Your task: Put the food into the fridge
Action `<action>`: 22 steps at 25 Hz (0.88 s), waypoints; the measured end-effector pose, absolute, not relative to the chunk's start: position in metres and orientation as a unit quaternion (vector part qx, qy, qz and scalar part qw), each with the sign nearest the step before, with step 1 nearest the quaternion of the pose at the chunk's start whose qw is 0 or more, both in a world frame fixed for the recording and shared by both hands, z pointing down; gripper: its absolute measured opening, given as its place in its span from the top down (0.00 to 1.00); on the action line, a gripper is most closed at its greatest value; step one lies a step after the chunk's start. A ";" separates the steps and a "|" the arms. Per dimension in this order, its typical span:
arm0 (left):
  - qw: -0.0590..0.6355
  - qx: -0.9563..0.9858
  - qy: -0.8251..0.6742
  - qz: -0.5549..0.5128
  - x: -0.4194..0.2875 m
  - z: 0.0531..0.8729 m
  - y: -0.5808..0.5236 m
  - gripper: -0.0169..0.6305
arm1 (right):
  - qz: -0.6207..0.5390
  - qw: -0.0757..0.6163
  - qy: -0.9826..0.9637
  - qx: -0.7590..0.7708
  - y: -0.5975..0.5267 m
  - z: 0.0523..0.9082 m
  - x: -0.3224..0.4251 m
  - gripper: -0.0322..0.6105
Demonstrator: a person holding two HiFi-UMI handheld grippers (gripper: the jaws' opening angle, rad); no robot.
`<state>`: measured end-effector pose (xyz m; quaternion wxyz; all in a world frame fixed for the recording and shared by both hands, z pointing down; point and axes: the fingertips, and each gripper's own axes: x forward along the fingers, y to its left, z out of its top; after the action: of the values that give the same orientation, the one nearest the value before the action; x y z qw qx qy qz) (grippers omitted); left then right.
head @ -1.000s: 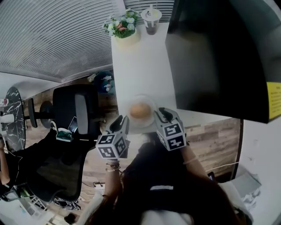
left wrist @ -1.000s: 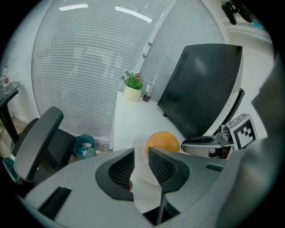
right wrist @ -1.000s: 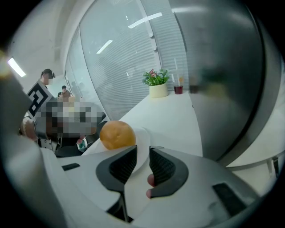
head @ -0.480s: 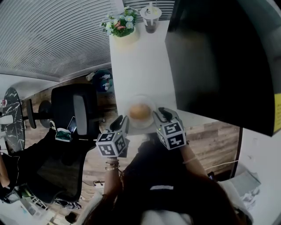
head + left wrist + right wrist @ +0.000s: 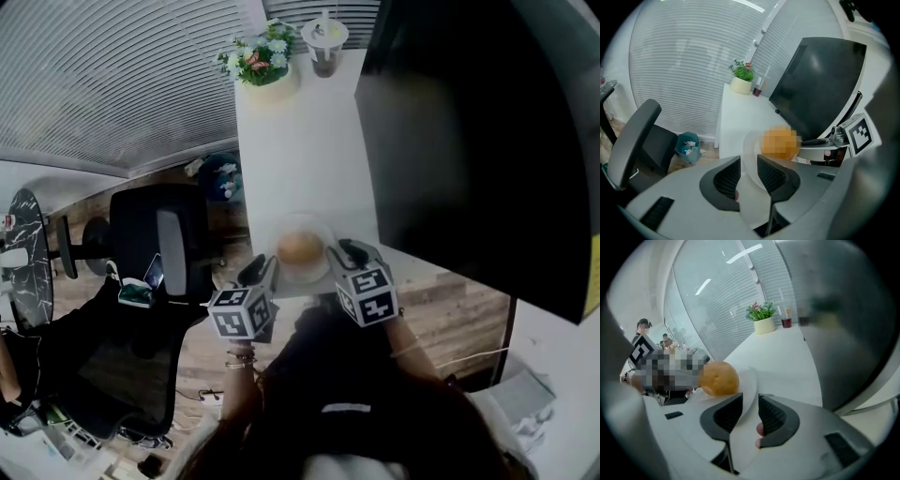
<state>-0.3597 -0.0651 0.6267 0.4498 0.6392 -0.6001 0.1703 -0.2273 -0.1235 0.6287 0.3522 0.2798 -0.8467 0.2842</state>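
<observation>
Just spread wide, left gripper (image 5: 748,165) and right gripper (image 5: 750,403) each straddle the plate (image 5: 748,379) rim, unpinched. Bite evenly, lift level, or the orange (image 5: 718,378) beyond rolls.

White blinds (image 5: 112,84), wood floor (image 5: 469,300), blk office chair (image 5: 159,244) nr counter (image 5: 300,141)

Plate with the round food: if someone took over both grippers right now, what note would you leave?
Left gripper: open, jaws just widened, plate rim between them, unclamped.
Right gripper: same.
Plate with round orange food sits at the white counter's near end.
Dark cabinet, probably the fridge, looks shut.
Done: nothing stored.
Left: clamp plate, open fridge, put food inside.
</observation>
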 end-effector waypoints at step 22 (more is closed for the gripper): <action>0.480 0.638 -0.581 0.158 -0.355 0.634 -0.069 0.79 | 0.337 0.344 -0.837 0.261 -0.126 0.634 -0.236 0.78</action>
<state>-0.3553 -0.0686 0.6338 0.4805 0.6378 -0.5809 0.1577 -0.2360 -0.1263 0.6338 0.3436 0.2607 -0.8368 0.3372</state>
